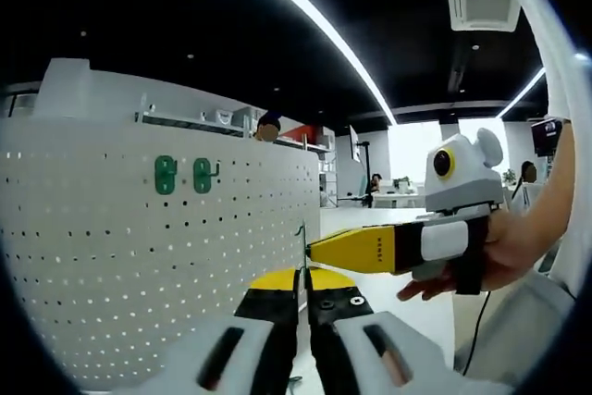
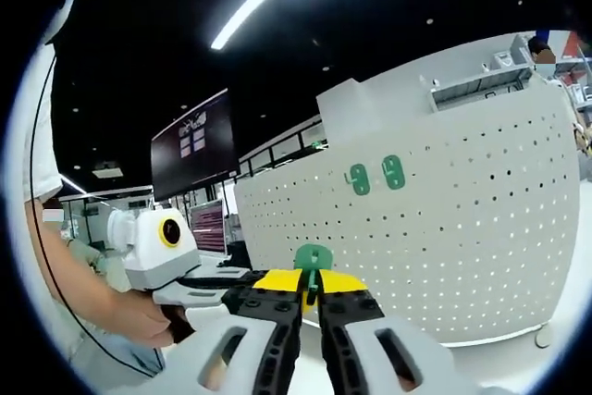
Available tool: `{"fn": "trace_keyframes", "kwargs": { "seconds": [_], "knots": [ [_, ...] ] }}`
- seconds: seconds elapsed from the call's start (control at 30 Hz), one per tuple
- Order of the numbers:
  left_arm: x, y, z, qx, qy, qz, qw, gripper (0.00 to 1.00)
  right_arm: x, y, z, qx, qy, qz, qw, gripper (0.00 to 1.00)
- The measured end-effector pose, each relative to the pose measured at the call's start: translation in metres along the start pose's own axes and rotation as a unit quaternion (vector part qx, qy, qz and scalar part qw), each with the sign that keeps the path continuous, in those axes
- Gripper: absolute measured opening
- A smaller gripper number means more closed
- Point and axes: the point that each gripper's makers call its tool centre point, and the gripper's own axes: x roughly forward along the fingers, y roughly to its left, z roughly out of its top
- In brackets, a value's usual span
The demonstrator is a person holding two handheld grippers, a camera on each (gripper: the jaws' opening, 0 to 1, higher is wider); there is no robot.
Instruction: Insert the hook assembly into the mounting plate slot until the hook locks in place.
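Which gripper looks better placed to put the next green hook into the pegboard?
Right, probably. The right gripper is shut on a green hook, facing the white pegboard. The left gripper is also shut there.

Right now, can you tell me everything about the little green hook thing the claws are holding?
The green hook piece looks like plastic, with a rounded top and a small hole in it, seen in the right gripper view. It stands upright, pinched at its lower end between the yellow-tipped jaws of the right claw, which are closed on it. The left claw reaches in from the side and meets it there too. It is up in the air, in front of the white pegboard, not touching it. Two similar green hooks already sit on the board.
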Motion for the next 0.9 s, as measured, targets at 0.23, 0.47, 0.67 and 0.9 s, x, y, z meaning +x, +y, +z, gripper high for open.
{"fn": "trace_keyframes", "kwargs": {
  "seconds": [0.23,0.47,0.67,0.9],
  "knots": [
    [-0.0014,0.0002,-0.0004,-0.001,0.001,0.004,1.0,0.01,0.0005,0.001,-0.001,0.004,-0.002,-0.004,1.0,0.02],
    [-0.0026,0.0002,-0.0003,-0.007,0.0,0.008,0.9999,0.01,0.0007,0.0021,-0.0015,-0.003,-0.002,-0.007,1.0,0.02],
    [-0.0017,-0.0009,0.002,-0.007,-0.004,0.007,0.9999,0.01,-0.0003,0.0022,0.0012,-0.004,-0.007,-0.011,0.9999,0.01],
    [-0.0012,-0.0012,0.0028,-0.009,-0.005,0.006,0.9999,0.01,-0.0011,0.0025,0.0024,-0.006,-0.008,-0.012,0.9999,0.0]
  ]
}}
